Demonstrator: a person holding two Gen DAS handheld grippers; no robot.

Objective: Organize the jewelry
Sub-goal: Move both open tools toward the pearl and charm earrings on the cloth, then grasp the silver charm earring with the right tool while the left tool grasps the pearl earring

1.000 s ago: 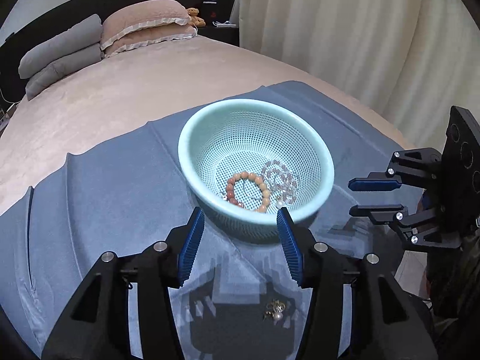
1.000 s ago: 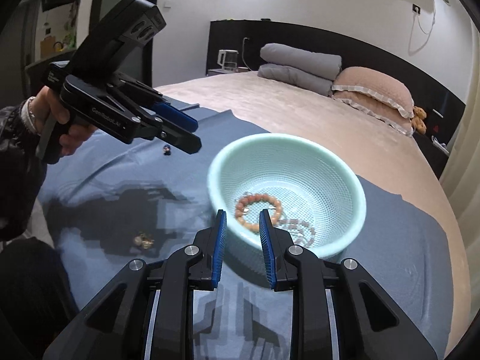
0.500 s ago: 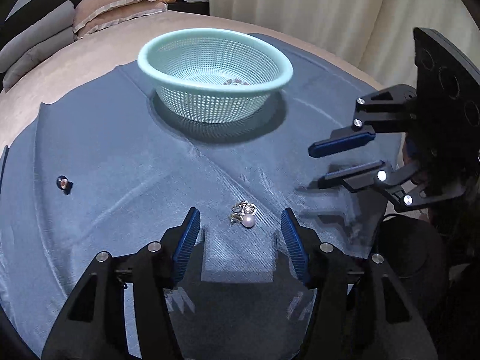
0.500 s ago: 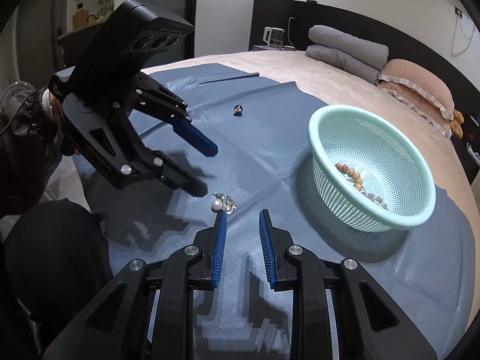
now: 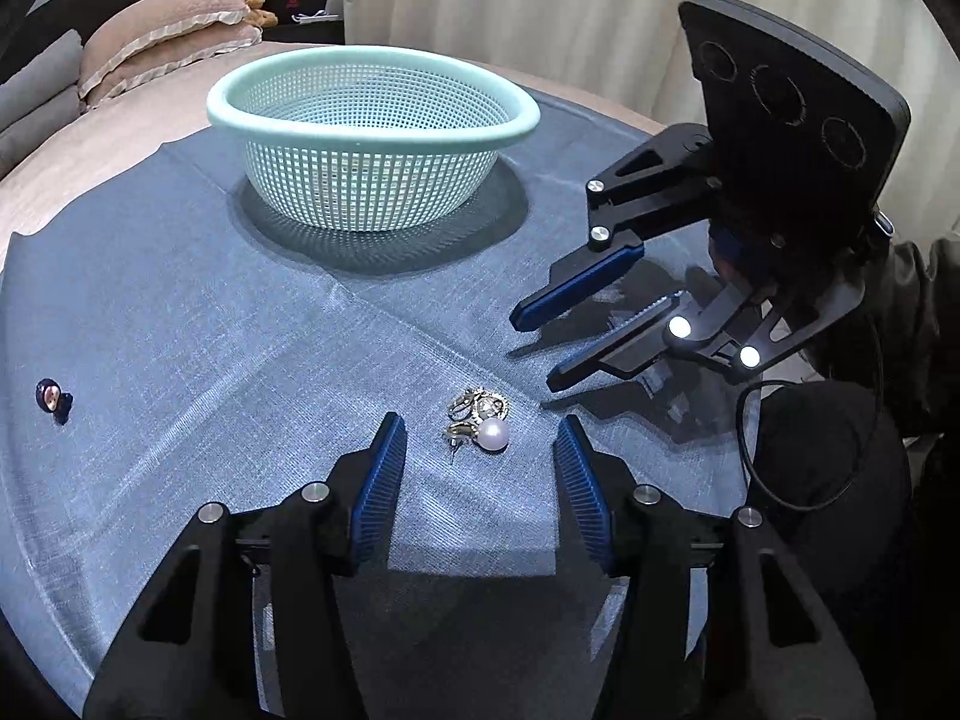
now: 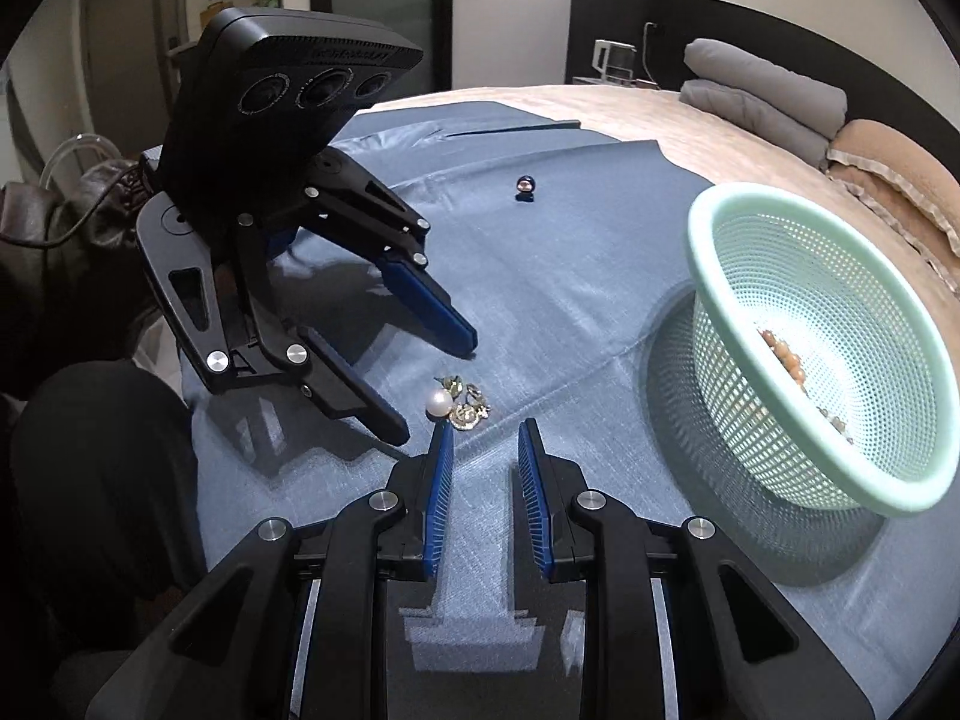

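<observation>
A small heap of pearl and gold earrings (image 5: 480, 423) lies on the blue cloth (image 5: 180, 312); it also shows in the right wrist view (image 6: 456, 405). My left gripper (image 5: 480, 438) is open, low over the cloth, its fingertips either side of the heap. My right gripper (image 6: 480, 429) is open and empty, its tips just short of the heap from the other side. The mint mesh basket (image 5: 372, 138) stands beyond, holding a bead bracelet (image 6: 786, 357). A dark round stud (image 5: 51, 397) lies apart at the left.
The cloth covers a beige bed (image 5: 108, 120) with pillows (image 5: 174, 30) at its head. Curtains (image 5: 540, 0) hang behind the basket. The right gripper's body (image 5: 780, 180) stands at the right of the heap. A person's dark clothing (image 6: 90, 480) is at the cloth's edge.
Both grippers have come down from above the basket toward the earring heap. The left gripper now brackets it and the right gripper has closed in beside it.
</observation>
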